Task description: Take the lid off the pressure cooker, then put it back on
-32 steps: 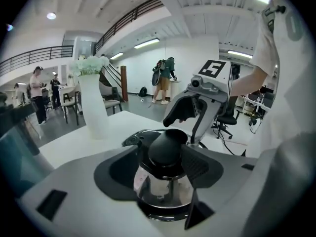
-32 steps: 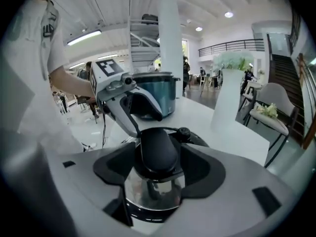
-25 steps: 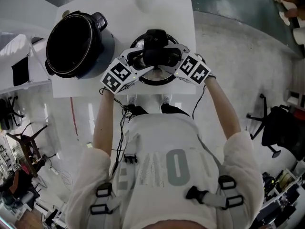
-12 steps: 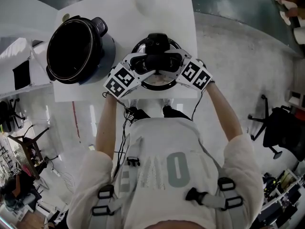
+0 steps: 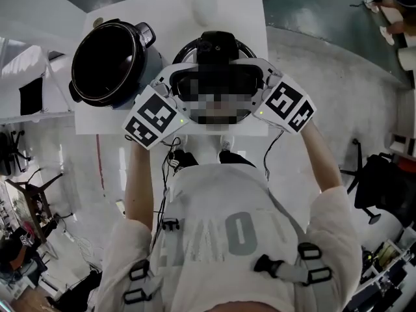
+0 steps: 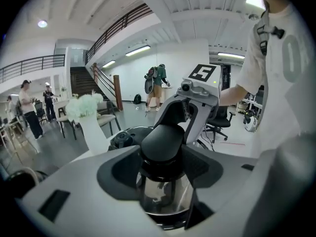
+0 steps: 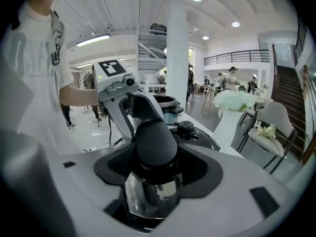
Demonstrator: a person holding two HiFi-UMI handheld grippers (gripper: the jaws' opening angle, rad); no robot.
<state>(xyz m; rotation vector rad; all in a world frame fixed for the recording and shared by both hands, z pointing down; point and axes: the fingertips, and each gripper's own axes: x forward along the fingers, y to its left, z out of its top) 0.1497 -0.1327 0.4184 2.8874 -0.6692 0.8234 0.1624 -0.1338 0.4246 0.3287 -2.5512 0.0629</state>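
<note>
The round steel pressure-cooker lid with a black bar handle [image 5: 218, 49] now hangs clear of the white tabletop [image 5: 244, 18], where it lay a second ago, so the putting-back half looks begun. The left gripper [image 5: 177, 83] and right gripper [image 5: 258, 78] each clamp one end of that handle. The open black-lined cooker pot [image 5: 107, 64] waits just left, by the tabletop's left edge, with free air between. A white vase of flowers [image 5: 203, 8] crowds the lid's far side

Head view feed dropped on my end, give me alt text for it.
The left gripper and right gripper clamp the lid by its handle from opposite sides, over the white table. The open pressure cooker sits at picture left, a white vase beyond the lid.
</note>
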